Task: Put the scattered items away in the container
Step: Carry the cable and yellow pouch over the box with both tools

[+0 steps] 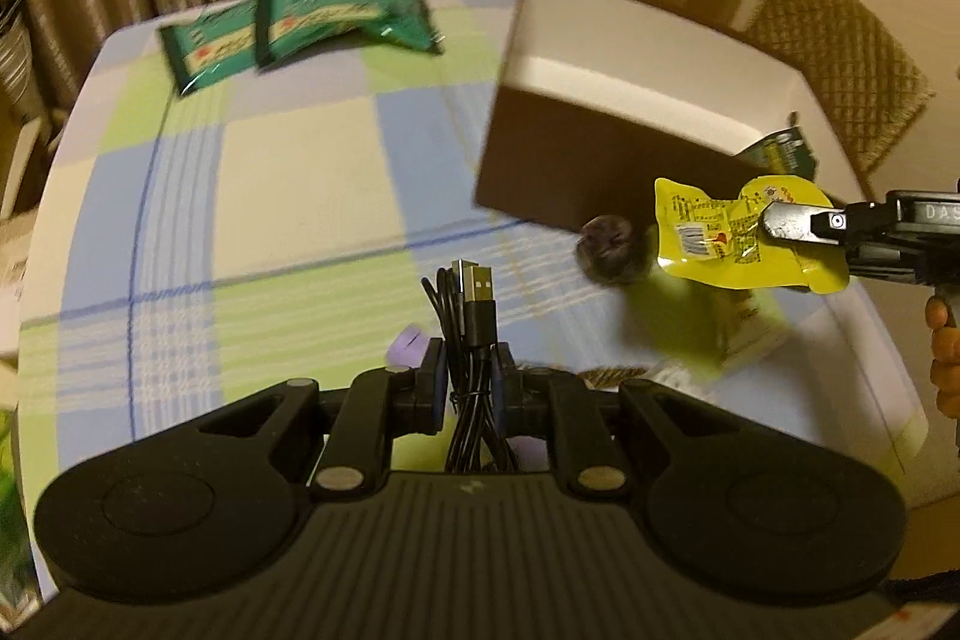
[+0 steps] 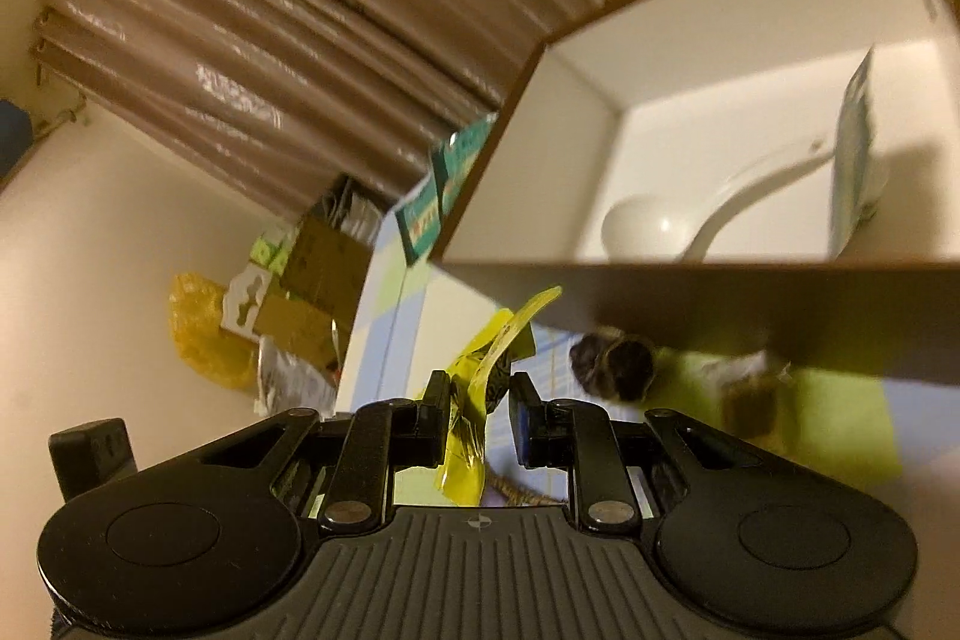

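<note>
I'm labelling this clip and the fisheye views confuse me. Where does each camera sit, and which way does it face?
Left wrist: sits on the left gripper, looks down over the checked tablecloth at the box; its fingers pinch a coiled USB cable; the right gripper and a hand show.
Right wrist: sits on the right gripper, tilted toward the box's open white interior and the curtain; its fingers hold a yellow pouch.
Shared: the box, the yellow pouch, green packets, the tablecloth.
</note>
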`<act>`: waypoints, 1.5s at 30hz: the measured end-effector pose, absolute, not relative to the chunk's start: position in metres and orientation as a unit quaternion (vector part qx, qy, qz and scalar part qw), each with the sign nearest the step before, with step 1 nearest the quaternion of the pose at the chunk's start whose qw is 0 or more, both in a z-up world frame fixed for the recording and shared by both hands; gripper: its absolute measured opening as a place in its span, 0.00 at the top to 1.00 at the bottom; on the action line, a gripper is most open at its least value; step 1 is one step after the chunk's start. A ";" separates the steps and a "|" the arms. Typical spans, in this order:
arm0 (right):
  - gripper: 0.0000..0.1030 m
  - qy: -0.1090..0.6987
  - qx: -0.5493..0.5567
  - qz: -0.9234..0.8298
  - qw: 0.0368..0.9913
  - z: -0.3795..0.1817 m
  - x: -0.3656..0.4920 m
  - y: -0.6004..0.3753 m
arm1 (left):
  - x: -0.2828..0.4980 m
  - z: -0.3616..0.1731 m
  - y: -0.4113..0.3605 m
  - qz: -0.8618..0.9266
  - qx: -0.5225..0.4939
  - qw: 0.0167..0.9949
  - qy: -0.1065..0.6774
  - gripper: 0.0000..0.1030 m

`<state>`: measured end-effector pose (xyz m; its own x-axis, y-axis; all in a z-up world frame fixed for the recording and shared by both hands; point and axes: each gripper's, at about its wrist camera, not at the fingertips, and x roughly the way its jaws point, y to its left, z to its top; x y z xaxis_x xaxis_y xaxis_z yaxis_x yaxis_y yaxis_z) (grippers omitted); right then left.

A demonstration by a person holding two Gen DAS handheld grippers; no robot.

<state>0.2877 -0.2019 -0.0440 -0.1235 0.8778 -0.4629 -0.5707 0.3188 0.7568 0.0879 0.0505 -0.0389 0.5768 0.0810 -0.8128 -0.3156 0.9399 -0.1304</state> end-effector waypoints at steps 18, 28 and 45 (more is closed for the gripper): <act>0.83 0.440 0.162 0.531 0.706 -0.009 0.357 -0.231 | 0.204 0.010 0.019 0.041 -0.083 0.917 0.388 0.89; 0.83 0.444 0.140 0.512 0.722 -0.016 0.407 -0.206 | 0.279 0.008 0.016 0.025 -0.075 0.914 0.397 0.89; 0.83 0.502 0.052 0.473 0.722 -0.057 0.460 -0.141 | 0.393 -0.049 0.029 0.028 -0.051 0.877 0.477 0.89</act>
